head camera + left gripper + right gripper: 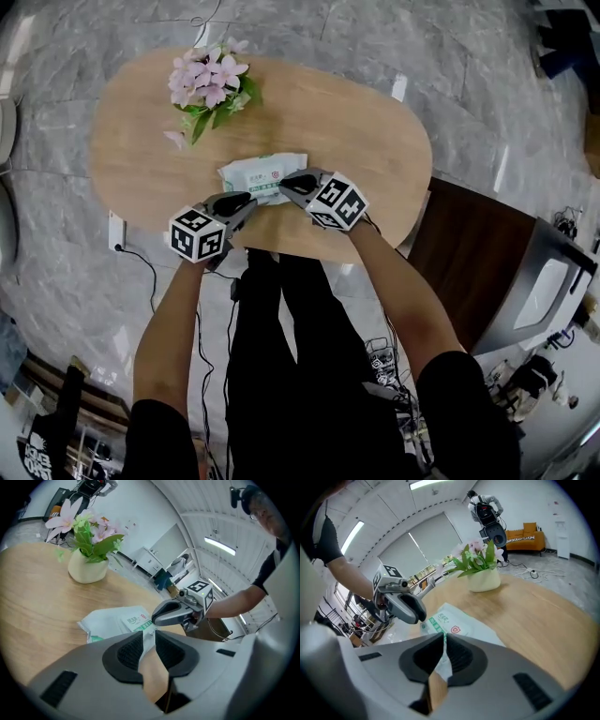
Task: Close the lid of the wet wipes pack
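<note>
The white and green wet wipes pack [258, 173] lies flat on the oval wooden table [366, 141], near its front edge. The pack's label flap [135, 620] looks flat on top, with a red shield mark [454, 629] beside it. My left gripper [246, 200] is at the pack's near edge, its jaws drawn together to a thin slit [146, 639]. My right gripper [286, 181] is at the near right corner of the pack, jaws together [442, 641]. Each gripper shows in the other's view, tip over the pack [159, 616] [415, 613]. Whether either one pinches the pack's edge is unclear.
A cream vase of pink flowers [208, 89] stands at the table's far left, well behind the pack [88, 566] [483, 581]. A dark brown cabinet [469, 253] sits right of the table. Cables [141, 267] trail over the marble floor below the front edge.
</note>
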### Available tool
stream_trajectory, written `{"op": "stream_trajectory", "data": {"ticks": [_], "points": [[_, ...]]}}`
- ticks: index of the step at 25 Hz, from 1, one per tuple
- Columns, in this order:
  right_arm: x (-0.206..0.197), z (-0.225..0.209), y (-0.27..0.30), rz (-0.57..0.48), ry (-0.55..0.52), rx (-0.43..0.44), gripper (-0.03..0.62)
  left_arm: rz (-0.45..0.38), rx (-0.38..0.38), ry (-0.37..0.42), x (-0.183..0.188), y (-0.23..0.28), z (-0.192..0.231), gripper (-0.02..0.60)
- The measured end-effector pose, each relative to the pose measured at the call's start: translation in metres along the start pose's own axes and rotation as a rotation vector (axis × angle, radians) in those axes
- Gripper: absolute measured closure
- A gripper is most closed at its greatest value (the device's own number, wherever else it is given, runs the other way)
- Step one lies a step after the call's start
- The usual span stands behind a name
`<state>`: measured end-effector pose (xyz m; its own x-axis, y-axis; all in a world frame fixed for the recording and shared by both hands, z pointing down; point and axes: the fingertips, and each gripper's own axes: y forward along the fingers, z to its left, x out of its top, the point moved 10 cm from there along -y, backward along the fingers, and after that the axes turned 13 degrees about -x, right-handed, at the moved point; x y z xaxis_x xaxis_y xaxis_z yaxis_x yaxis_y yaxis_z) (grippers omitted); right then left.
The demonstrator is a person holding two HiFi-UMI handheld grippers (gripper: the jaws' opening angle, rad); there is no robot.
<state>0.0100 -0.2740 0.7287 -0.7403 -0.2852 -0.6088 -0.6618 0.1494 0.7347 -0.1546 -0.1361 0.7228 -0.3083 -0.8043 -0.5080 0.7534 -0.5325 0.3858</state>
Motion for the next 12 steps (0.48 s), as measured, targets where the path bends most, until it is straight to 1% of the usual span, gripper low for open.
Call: {"op": "stream_trajectory", "data": {"ticks": [2, 6, 9, 12], "points": [[0.0, 0.004, 0.003, -0.002, -0.009, -0.039, 0.571, -0.008, 0.003, -0.013, -0.007, -0.001, -0.001, 0.489], [0.004, 0.013, 0.009, -0.025, -0.047, -0.071, 0.58, -0.027, 0.002, -0.036, -0.018, -0.004, -0.001, 0.489], [0.009, 0.022, 0.015, -0.036, -0.085, -0.07, 0.582, -0.035, 0.005, -0.043, -0.023, -0.009, -0.001, 0.489], [0.009, 0.029, 0.021, -0.02, -0.108, -0.057, 0.582, -0.044, 0.016, -0.038, -0.026, -0.014, 0.001, 0.489]]}}
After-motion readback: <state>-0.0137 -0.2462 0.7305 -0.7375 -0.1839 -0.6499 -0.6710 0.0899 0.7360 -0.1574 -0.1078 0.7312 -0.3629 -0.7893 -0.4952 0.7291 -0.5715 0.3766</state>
